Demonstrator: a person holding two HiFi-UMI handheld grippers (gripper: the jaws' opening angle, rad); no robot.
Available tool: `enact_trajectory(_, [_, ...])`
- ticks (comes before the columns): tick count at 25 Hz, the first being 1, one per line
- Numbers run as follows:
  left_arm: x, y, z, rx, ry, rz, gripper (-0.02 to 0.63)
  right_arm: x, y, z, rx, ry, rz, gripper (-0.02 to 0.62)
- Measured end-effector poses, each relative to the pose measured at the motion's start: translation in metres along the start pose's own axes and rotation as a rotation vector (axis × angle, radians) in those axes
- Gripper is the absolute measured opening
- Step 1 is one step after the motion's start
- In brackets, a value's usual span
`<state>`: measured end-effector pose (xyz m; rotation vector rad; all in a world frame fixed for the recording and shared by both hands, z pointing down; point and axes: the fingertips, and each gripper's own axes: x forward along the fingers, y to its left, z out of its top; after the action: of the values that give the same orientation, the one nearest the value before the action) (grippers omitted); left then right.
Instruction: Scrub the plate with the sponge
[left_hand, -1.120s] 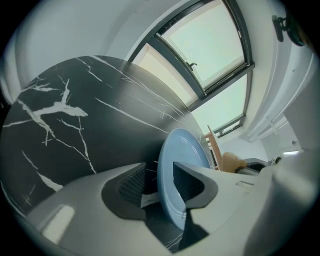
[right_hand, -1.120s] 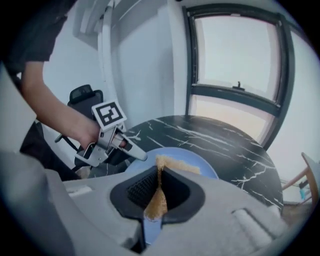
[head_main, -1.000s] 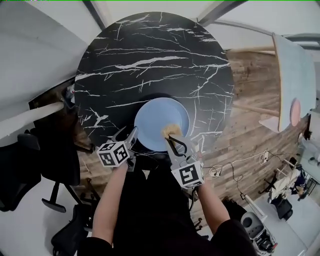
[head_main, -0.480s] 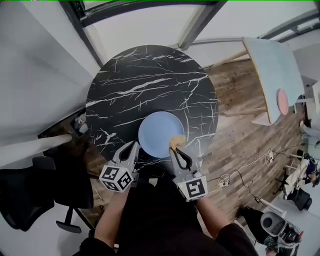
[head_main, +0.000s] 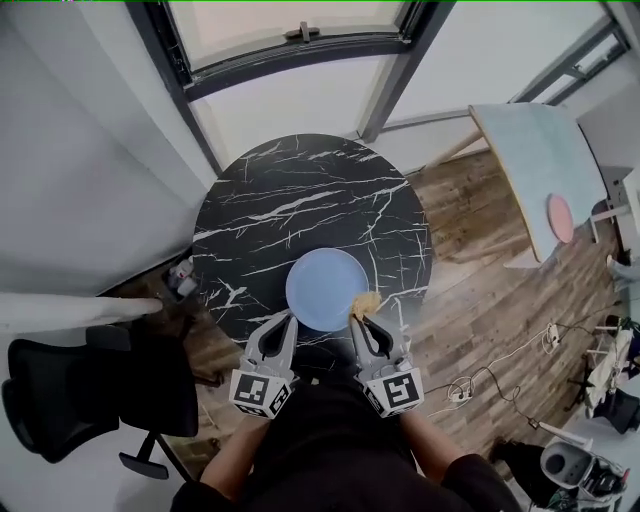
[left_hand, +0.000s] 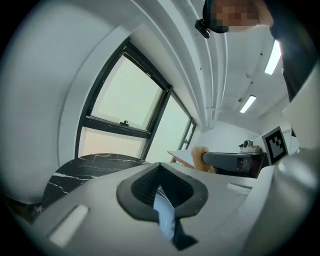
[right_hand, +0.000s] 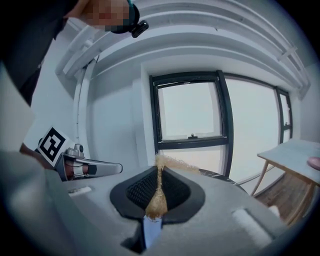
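- Table (head_main: 300, 200): round, black marble with white veins; stands on a wooden floor (head_main: 480, 270) below a window (head_main: 290, 40).
- Plate (head_main: 322, 285): pale blue, round; lies flat on the table's 6 o'clock part, close to the near edge.
- Sponge (head_main: 365, 302): tan and fibrous; in the head view it shows at the plate's 5 o'clock rim; whether it touches the plate cannot be told.
- Right gripper (head_main: 361, 320): clenched on the sponge; in the right gripper view the tan fibre is squeezed thin between the dark pads and frays out past the tips.
- Left gripper (head_main: 285, 322): jaws have just been closing and now meet with nothing gripped; a blue sliver of plate shows through the slit behind the pads; tips at the plate's 7 o'clock rim in the head view.
- Second table (head_main: 535, 170): pale top, at 3 o'clock, well apart; carries a pink disc (head_main: 560, 218).
- Office chair (head_main: 70, 390): black; at 8 o'clock.
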<state>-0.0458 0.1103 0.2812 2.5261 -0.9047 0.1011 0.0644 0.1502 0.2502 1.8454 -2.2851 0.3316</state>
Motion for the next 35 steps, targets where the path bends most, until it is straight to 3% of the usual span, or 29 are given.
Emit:
enact_trajectory(12, [-0.018,-0.042,0.004,0.090,-0.036,0.043,0.000,-0.043,0.004,-0.002,0.017,-0.037,0.036,0.025])
enact_trajectory(23, [-0.020,-0.056,0.006,0.109,-0.047,0.018,0.000,-0.052,0.005,0.008,-0.011,-0.028,0.001,0.025])
enact_trajectory(35, [-0.012,-0.050,0.011,0.112,-0.059,0.028,0.000,-0.045,0.005,0.005,-0.012,-0.022,0.027,0.025])
